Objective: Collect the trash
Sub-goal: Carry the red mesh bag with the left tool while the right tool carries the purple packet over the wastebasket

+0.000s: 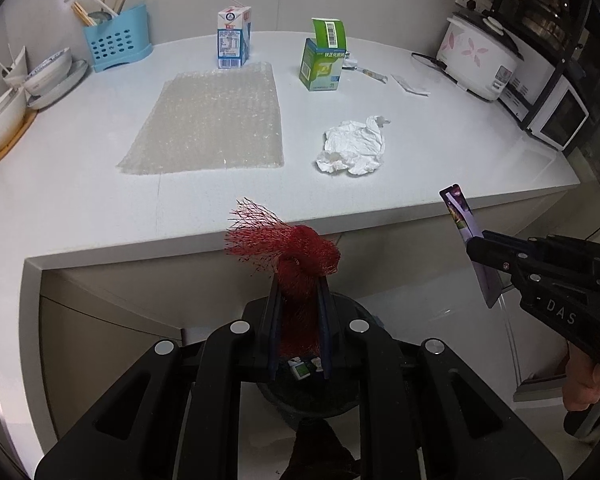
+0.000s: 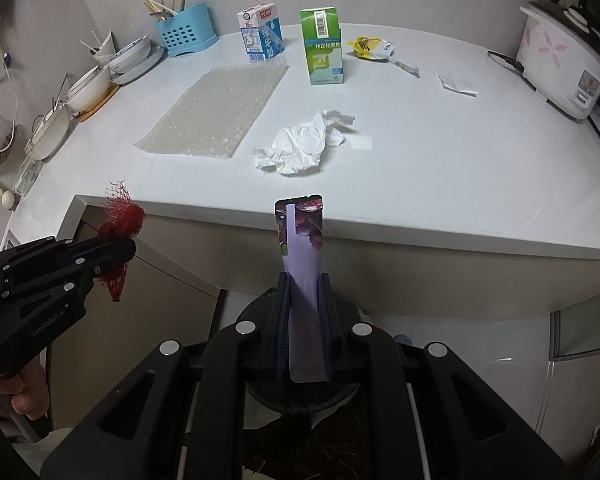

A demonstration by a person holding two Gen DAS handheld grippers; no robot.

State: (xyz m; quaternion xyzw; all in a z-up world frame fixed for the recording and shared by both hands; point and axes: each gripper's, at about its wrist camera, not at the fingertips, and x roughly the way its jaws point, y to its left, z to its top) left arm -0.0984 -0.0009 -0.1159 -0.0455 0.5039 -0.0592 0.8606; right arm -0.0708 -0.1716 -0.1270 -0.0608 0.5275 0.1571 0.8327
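My left gripper (image 1: 299, 280) is shut on a red mesh net bag (image 1: 288, 248), held in front of the counter edge above a dark bin (image 1: 312, 396). My right gripper (image 2: 305, 280) is shut on a purple wrapper (image 2: 302, 240), also off the counter. Each gripper shows in the other view: the right one (image 1: 476, 244) and the left one (image 2: 128, 246). On the white counter (image 1: 80, 200) lie a crumpled white tissue (image 1: 354, 146), a bubble wrap sheet (image 1: 210, 120), a milk carton (image 1: 234, 38), a green box (image 1: 324, 60), a yellow wrapper (image 2: 370, 48) and small paper scraps (image 1: 410, 85).
A blue utensil holder (image 1: 116, 40) and stacked bowls (image 1: 40, 80) stand at the counter's left. A rice cooker (image 1: 482, 54) and a microwave (image 1: 556, 116) stand at the right. Cabinet fronts lie below the counter edge.
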